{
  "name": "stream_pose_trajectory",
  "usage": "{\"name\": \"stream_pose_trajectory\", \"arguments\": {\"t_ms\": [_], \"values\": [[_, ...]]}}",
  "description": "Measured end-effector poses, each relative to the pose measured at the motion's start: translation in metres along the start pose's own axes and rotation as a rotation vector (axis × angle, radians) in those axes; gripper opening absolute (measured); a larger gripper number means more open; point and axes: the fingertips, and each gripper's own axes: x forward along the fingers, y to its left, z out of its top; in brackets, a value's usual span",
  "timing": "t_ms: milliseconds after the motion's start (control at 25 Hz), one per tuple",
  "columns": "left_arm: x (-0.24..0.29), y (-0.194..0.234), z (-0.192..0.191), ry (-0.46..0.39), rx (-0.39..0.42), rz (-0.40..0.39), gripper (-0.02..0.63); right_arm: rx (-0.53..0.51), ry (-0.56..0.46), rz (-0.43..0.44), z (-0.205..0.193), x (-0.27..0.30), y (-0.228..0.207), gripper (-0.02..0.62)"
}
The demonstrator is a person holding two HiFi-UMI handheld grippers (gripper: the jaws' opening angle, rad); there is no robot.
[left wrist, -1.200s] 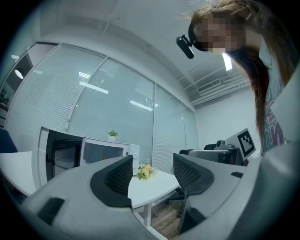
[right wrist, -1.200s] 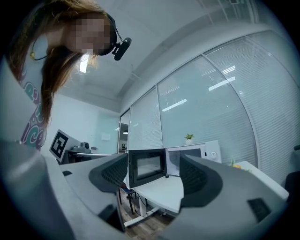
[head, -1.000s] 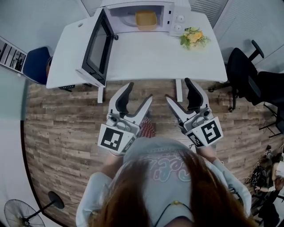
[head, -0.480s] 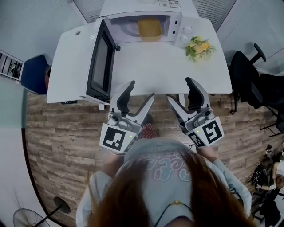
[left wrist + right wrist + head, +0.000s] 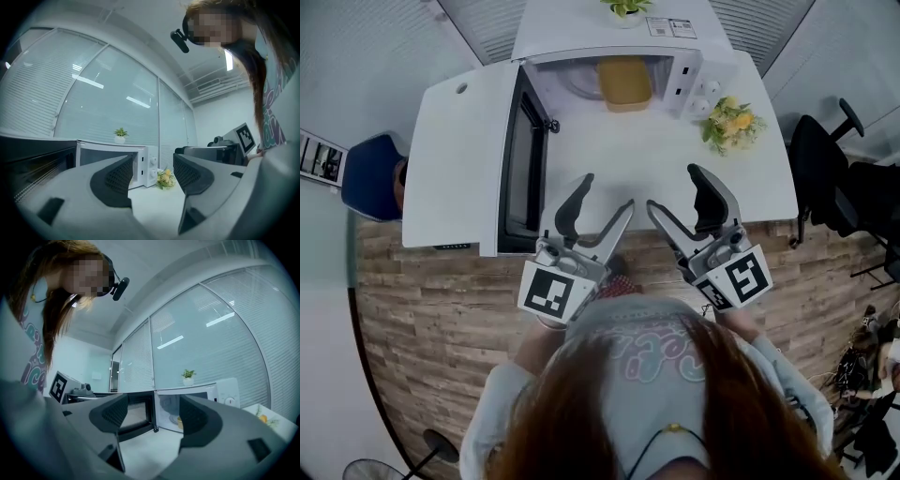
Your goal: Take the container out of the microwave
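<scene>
A yellow container [image 5: 624, 82] sits inside the white microwave [image 5: 684, 73] at the back of the white table [image 5: 619, 150]. The microwave door [image 5: 514, 159] stands swung open to the left. My left gripper [image 5: 605, 194] and right gripper [image 5: 675, 190] hover side by side over the table's front edge, both open and empty, well short of the container. In the right gripper view the open gripper [image 5: 152, 416] faces the door [image 5: 136, 413] and cavity, where a bit of the container [image 5: 179, 423] shows. In the left gripper view the open gripper [image 5: 152, 173] faces the microwave [image 5: 140, 166].
A bunch of yellow flowers [image 5: 733, 122] lies on the table right of the microwave. A small potted plant [image 5: 625, 7] stands on top of the microwave. A blue chair [image 5: 370, 164] is at the left, a black office chair [image 5: 825, 159] at the right.
The person has stepped toward the table. Both grippers, first over the wooden floor, now reach over the table's front edge. Both stay open.
</scene>
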Motion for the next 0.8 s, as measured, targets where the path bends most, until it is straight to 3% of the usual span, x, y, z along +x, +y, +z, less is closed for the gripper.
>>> {"name": "stream_pose_trajectory", "arguments": {"t_ms": [280, 800], "values": [[0.016, 0.030, -0.006, -0.014, -0.013, -0.012, 0.244, 0.002, 0.006, -0.034, -0.008, 0.026, -0.016, 0.331], [0.039, 0.044, -0.025, 0.030, -0.050, -0.052, 0.243, 0.026, 0.008, -0.116, -0.023, 0.036, -0.042, 0.331]]}}
